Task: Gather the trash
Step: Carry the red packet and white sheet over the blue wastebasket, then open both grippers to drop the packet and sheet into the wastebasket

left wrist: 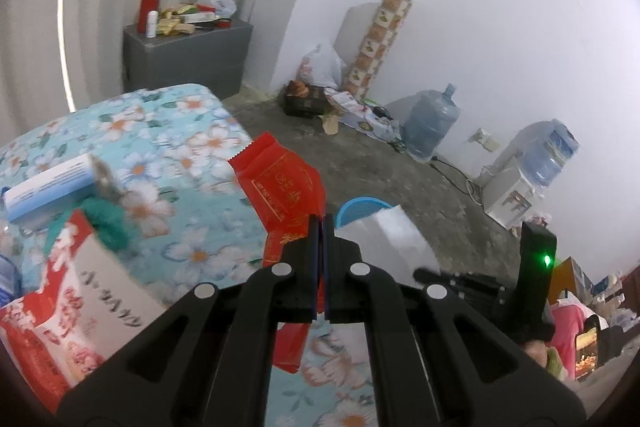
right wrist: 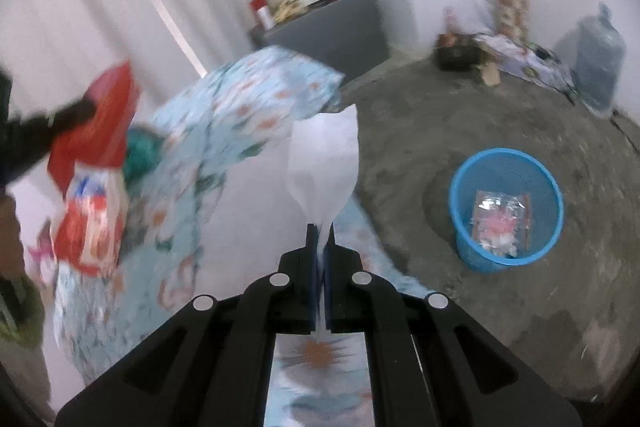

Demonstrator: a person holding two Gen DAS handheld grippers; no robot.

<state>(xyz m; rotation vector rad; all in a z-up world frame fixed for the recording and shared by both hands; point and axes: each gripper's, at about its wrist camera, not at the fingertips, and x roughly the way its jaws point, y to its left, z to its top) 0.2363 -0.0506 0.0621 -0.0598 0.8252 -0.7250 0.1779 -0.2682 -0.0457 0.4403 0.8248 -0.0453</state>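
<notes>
Presently: right gripper (right wrist: 320,227) clamped on white paper (right wrist: 324,163), blue bin (right wrist: 506,203) on the floor ahead-right, nearer it than left gripper (left wrist: 321,223), clamped on red packet (left wrist: 280,187).

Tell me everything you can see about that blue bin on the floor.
The blue bin is a round wastebasket of bright blue plastic, its wall a fine mesh, wider at the rim than at the base. It stands upright on the bare grey floor, beside the flowered bed cover but apart from it. Inside lies one clear crinkled wrapper with pink and red print; otherwise it looks nearly empty. Nothing else touches it. In the left view only part of its rim shows, behind the white paper.
</notes>
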